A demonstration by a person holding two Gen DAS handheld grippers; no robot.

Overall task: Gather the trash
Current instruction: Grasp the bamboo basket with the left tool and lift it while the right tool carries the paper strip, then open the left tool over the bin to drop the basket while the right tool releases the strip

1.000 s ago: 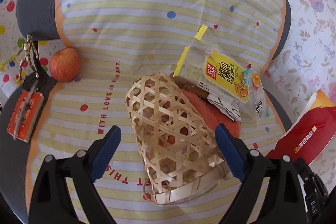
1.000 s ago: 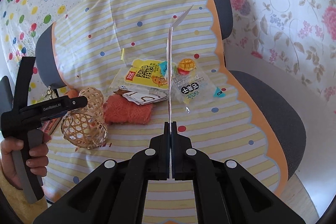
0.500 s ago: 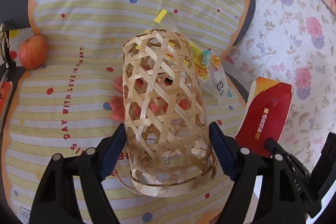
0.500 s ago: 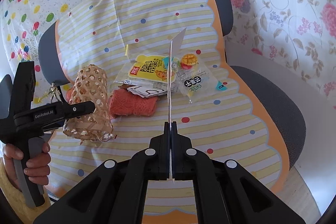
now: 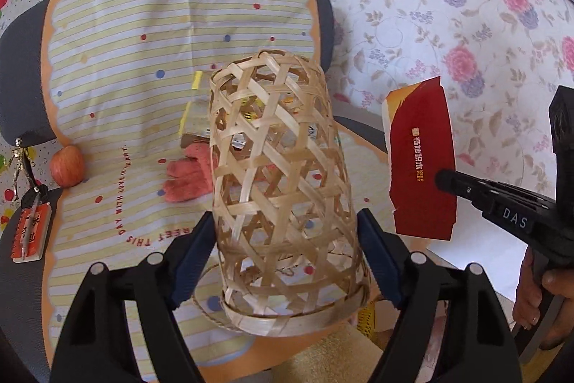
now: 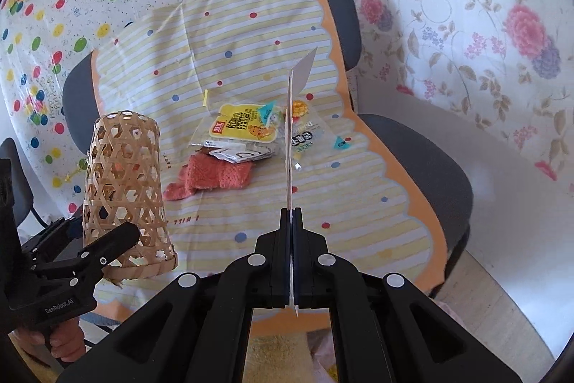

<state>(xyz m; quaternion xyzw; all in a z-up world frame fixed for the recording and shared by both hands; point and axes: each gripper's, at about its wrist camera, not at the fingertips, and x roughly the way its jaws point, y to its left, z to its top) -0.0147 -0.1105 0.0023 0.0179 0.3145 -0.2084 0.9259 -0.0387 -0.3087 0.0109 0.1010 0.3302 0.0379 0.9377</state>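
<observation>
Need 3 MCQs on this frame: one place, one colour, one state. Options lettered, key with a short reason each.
1. Where is the apple?
A. inside the basket
B. on the chair seat, left of the orange cloth
C. in the right gripper

2. What colour is the wrapper face seen from the left wrist?
A. red
B. green
C. blue

3. How is the woven basket held?
A. lying loose on the seat
B. clamped between the left gripper pads
C. hanging from a hook

Key: B, it sits by the cloth's left; A, dark red panel; B, blue pads press both sides.
</observation>
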